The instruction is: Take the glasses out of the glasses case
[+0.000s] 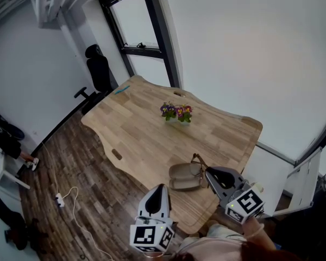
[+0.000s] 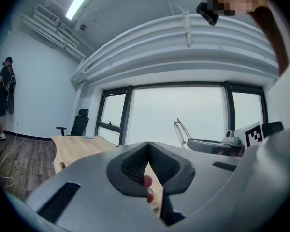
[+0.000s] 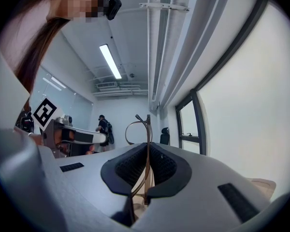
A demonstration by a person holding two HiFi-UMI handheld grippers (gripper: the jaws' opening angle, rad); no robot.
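Here, on the pale wooden table (image 1: 152, 135), the open beige glasses case (image 1: 183, 176) lies beside the right gripper (image 1: 208, 173), whose jaws pinch the thin brown-framed glasses (image 3: 146, 144) at the case's end. The left gripper (image 1: 162, 187) hangs nearby, jaws together, empty.

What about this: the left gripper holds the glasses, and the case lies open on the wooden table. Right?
Not quite: the right gripper holds the glasses; the right gripper view shows the frame pinched between its jaws. The left gripper is shut, empty. The case does lie open on the wooden table.
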